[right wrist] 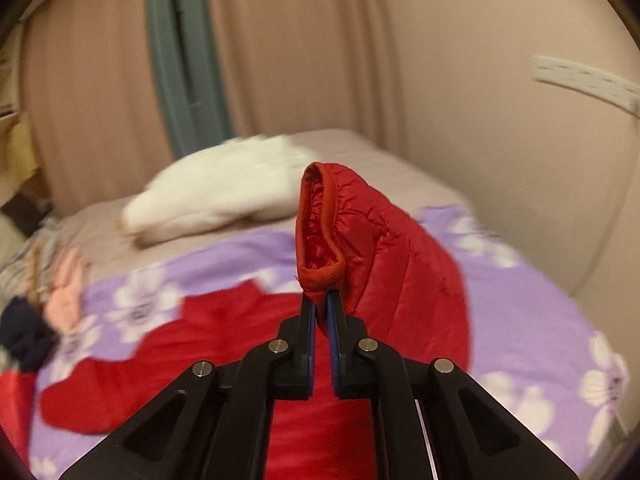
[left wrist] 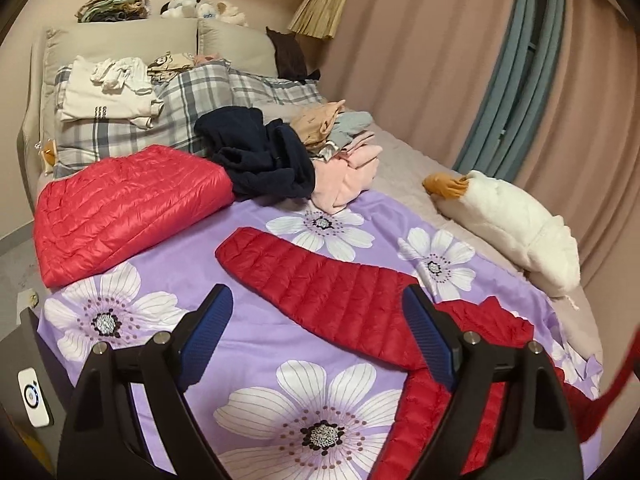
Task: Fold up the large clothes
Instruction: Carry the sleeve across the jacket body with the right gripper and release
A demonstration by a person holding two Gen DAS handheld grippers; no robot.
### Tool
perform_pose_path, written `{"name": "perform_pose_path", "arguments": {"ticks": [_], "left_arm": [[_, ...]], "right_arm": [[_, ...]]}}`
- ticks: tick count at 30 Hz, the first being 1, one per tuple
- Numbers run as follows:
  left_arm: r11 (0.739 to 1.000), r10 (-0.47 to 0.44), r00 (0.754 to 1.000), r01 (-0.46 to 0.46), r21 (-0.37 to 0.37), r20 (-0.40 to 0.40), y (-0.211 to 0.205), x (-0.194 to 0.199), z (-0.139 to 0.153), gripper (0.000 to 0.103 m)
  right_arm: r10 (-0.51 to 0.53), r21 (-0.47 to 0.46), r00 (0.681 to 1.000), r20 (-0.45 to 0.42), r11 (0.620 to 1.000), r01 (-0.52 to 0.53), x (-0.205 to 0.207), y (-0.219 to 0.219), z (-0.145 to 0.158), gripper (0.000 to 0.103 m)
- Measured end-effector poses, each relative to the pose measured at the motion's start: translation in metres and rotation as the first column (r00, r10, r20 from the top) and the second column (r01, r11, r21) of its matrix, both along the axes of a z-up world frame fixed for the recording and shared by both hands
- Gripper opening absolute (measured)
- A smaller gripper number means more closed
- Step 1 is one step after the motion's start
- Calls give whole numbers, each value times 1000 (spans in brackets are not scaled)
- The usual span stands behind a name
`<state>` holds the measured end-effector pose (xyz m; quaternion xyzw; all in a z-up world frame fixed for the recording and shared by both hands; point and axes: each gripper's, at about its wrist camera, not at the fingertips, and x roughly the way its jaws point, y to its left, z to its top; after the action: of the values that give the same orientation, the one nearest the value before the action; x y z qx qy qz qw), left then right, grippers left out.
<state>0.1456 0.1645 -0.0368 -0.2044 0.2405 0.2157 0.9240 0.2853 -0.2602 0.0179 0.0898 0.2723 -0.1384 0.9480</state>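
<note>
- Left wrist view is mostly the bed, covered by a purple flowered sheet that gives a flat place to work, so I'd guess it's the folding surface.
- Spread on that sheet is the dark red puffer jacket, the thing being folded. One sleeve lies flat, reaching toward the clothes pile at the back.
- A second, brighter red quilted jacket sits already folded on the left of the sheet, probably parked there as finished.
- A white plush toy lies along the bed's far edge, clear of the work.
- The left gripper hovers over the jacket with its jaws spread wide and nothing between them, looks ready to pin or grab a part.
- Right wrist view: the right gripper has its jaws pressed together on the cuff of the other sleeve, held up off the bed. My read is it's lifted so the sleeve can swing in across the body.
</note>
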Motion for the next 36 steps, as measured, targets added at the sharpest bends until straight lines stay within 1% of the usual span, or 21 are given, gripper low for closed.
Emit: {"name": "perform_pose_path", "arguments": {"ticks": [3,6,9,10,11,12,15,17,19,20,21,22,23,24,25,27,29,31,33,34,36], "left_arm": [[1000,6,1000,-6,29,-4,5,1,0,86],[1000,8,1000,-8,-13,-15,23,15,-11,86],[994,66,996,-71,-81,-61,50,37,-36,86],[989,93,991,-103,-104,-92,61,46,-51,86],[986,106,988,-119,-113,-114,67,52,-61,84],[984,118,983,-135,-118,-141,74,58,-72,77],[973,151,966,-183,-140,-210,96,71,-104,76],[958,180,955,-224,-179,-234,114,80,-126,76],[934,208,934,-278,-225,-290,133,87,-148,76],[922,208,928,-291,-255,-307,140,89,-158,76],[911,205,926,-298,-284,-317,146,90,-168,76],[896,204,921,-312,-315,-332,153,91,-180,76],[886,205,916,-323,-334,-344,157,92,-186,76],[872,203,916,-330,-361,-347,162,94,-194,78],[856,198,921,-329,-399,-334,167,96,-201,79],[855,204,933,-318,-410,-297,171,100,-201,91],[853,172,948,-280,-440,-270,174,111,-199,93],[837,130,954,-251,-486,-270,182,126,-203,99],[827,141,950,-268,-494,-280,187,140,-203,99],[821,132,957,-252,-512,-260,189,146,-202,98],[811,78,972,-190,-554,-221,189,162,-205,90]], "right_arm": [[115,9,993,-8,993,-114,26,56,-6,7],[196,-6,979,-48,980,-197,49,95,-19,7],[254,-11,964,-74,967,-256,69,117,-41,7],[268,-14,959,-87,963,-271,74,122,-49,7],[278,-13,956,-96,960,-281,77,125,-54,7],[286,-12,952,-106,957,-289,83,128,-60,7],[305,9,940,-150,952,-307,97,132,-83,7],[313,27,934,-171,949,-313,103,136,-90,8],[319,37,930,-183,948,-317,108,141,-97,9],[332,45,925,-185,943,-330,110,145,-101,19],[333,45,923,-192,943,-331,111,146,-105,27],[328,34,924,-198,944,-327,112,150,-107,44],[326,17,924,-199,944,-330,112,152,-108,55],[327,-1,925,-195,943,-334,111,155,-109,58],[327,-23,924,-196,941,-338,109,156,-109,58],[325,-41,924,-200,940,-340,107,157,-109,59],[319,-36,926,-203,942,-332,104,153,-109,65],[320,-20,927,-197,944,-330,100,147,-107,72],[315,-19,929,-195,946,-325,97,143,-107,79],[306,-20,934,-186,949,-315,95,139,-106,80],[296,-26,939,-172,952,-305,92,135,-105,81]]}}
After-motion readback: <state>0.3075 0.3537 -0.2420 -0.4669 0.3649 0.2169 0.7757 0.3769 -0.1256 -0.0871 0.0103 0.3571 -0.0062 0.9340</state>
